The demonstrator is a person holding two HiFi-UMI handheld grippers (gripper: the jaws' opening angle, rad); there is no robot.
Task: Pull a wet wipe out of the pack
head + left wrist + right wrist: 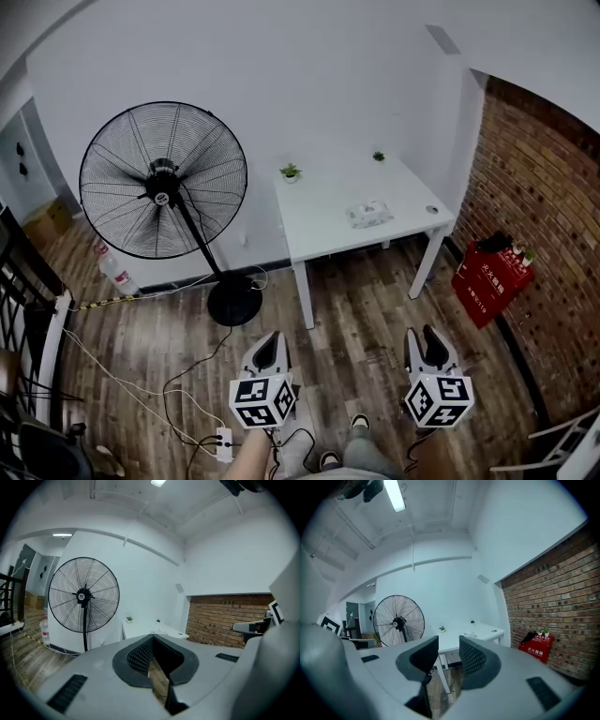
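Note:
The wet wipe pack (368, 214) lies on a white table (323, 206) across the room, well ahead of both grippers. It shows as a small pale shape in the right gripper view (469, 634). My left gripper (269, 339) hovers over the wooden floor, jaws shut with nothing between them (152, 637). To its right, my right gripper (424, 333) is held at the same height. It is open, and a clear gap shows between its pads (448, 641). Both are far from the pack.
A large black standing fan (164, 178) stands left of the table, its cable trailing to a power strip (224, 443). A red box (489, 277) sits by the brick wall at right. Two small plants (291, 172) and a round object (431, 209) share the table.

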